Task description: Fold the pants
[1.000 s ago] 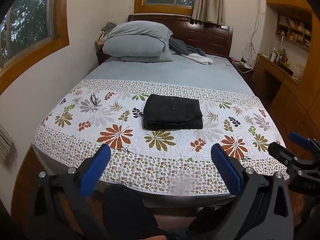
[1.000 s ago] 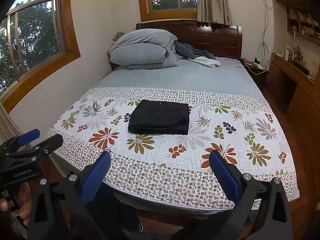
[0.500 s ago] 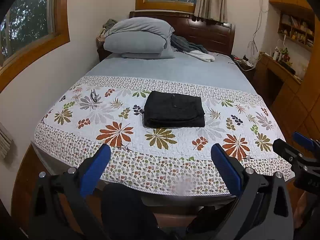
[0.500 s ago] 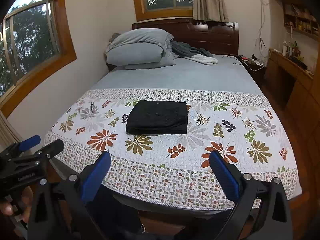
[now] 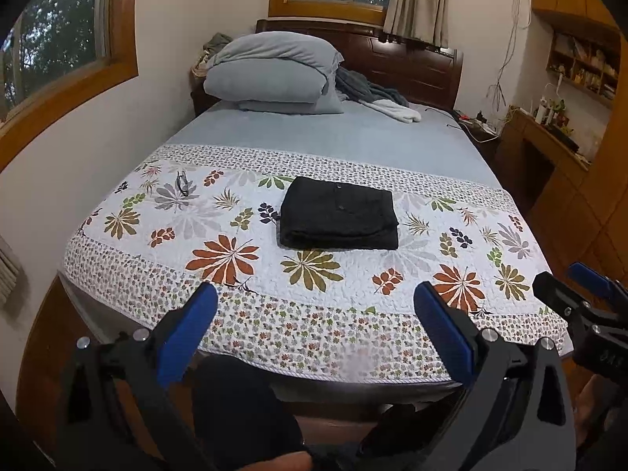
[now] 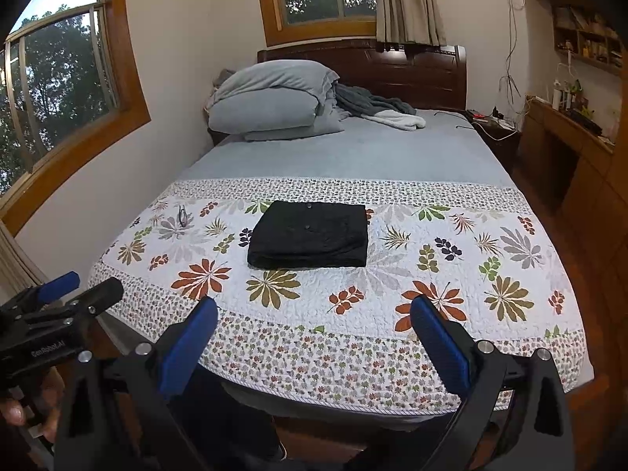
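Observation:
The black pants (image 5: 339, 214) lie folded into a neat rectangle in the middle of the floral quilt (image 5: 219, 306); they also show in the right wrist view (image 6: 310, 234). My left gripper (image 5: 316, 327) is open and empty, held back off the foot of the bed, well short of the pants. My right gripper (image 6: 314, 331) is open and empty too, also off the bed's foot. The right gripper shows at the left view's right edge (image 5: 577, 290), and the left gripper at the right view's left edge (image 6: 70, 294).
Grey pillows (image 5: 274, 74) and a rumpled blanket (image 5: 376, 96) lie at the headboard. A pair of glasses (image 5: 182, 183) lies on the quilt's left side. A wooden desk and shelves (image 5: 549, 133) stand to the right. A wall with a window runs along the left.
Both grippers have drawn back slightly and risen, so the bed sits a little lower and farther in both views. The pants have not moved. Both grippers stay open.

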Action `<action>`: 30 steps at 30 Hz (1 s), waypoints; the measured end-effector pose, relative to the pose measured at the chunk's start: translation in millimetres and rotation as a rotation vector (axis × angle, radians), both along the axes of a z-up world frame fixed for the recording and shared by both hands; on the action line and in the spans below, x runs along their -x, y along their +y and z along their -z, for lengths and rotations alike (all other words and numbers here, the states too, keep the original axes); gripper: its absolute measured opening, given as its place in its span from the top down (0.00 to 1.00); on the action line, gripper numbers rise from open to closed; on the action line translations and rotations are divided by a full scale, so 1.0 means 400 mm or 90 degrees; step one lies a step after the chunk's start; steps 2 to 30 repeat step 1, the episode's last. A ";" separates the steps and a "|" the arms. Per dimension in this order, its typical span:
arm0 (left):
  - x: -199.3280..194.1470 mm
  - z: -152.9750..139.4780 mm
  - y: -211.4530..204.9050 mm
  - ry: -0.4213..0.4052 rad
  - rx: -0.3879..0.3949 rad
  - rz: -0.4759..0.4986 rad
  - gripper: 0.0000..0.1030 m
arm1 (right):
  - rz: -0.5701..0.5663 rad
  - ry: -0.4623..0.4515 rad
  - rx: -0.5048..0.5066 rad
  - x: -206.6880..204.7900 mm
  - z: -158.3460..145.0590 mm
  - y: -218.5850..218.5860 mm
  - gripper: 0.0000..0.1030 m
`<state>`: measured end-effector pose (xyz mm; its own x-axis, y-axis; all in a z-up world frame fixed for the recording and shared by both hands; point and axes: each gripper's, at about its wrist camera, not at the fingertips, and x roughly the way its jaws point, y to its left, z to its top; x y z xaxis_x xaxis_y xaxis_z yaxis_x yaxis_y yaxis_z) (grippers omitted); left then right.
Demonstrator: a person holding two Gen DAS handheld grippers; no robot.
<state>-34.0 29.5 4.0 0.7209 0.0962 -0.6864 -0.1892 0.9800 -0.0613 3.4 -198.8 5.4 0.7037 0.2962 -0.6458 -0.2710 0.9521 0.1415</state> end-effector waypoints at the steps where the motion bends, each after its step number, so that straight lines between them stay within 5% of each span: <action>1: 0.002 -0.001 0.000 -0.002 -0.001 0.000 0.03 | 0.000 -0.001 -0.001 0.000 0.000 0.000 0.04; 30: 0.002 -0.001 0.000 -0.002 -0.001 0.000 0.03 | 0.000 -0.001 -0.001 0.000 0.000 0.000 0.04</action>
